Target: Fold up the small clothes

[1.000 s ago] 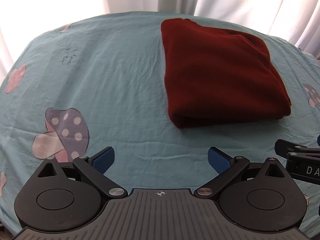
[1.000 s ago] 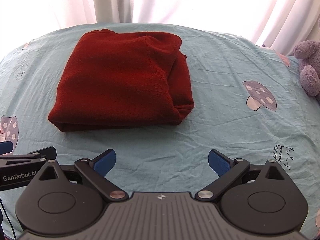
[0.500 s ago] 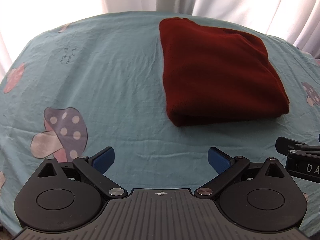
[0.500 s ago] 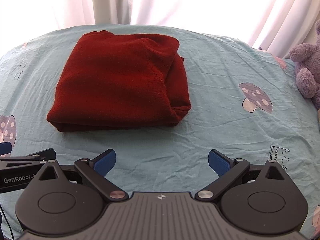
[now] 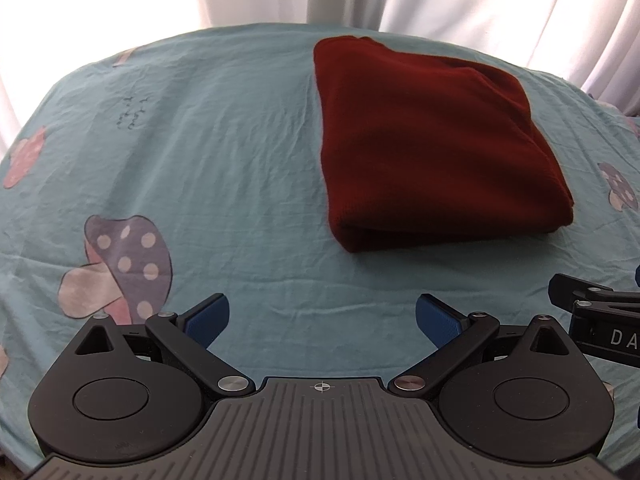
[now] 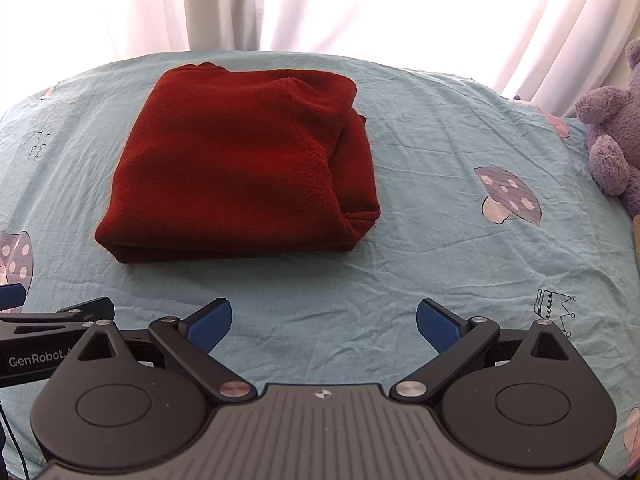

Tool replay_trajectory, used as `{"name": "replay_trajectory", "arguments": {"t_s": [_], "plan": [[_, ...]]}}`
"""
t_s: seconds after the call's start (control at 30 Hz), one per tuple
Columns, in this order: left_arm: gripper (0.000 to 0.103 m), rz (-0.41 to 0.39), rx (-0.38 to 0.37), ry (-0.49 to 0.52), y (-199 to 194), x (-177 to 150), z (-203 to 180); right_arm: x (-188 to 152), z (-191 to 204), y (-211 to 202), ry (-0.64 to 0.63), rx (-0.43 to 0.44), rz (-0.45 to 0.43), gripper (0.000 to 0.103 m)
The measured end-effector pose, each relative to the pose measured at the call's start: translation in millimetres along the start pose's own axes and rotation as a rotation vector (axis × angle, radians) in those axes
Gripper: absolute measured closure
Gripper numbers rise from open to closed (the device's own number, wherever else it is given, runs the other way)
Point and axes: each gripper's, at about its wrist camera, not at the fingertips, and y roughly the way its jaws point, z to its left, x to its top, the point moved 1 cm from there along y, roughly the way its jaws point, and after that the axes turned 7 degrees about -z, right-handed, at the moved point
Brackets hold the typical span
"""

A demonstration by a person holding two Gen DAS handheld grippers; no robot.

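Drifting a little farther back from the folded red garment [image 6: 240, 168] on the bed [image 6: 432, 248], the left tool [image 5: 322, 314] and right tool [image 6: 324, 316] hang spread and empty (folding looks finished).

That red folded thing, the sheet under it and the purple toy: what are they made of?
Red garment: looks like a soft matte knit, with fine ribbing and a thick, rounded fold. Bedsheet: thin woven cloth, probably cotton, matte, finely creased, printed with mushrooms. Purple toy: fuzzy plush, judging by its nubbly pile.
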Motion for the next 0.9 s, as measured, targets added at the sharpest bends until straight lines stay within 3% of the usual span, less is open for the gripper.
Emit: {"name": "replay_trajectory", "arguments": {"t_s": [0.9], "plan": [[0.001,-0.01,-0.02,0.007,-3.7,-0.6,-1.8,0.4,-0.1,-5.7,-0.004,-0.009,-0.007,0.004]]}}
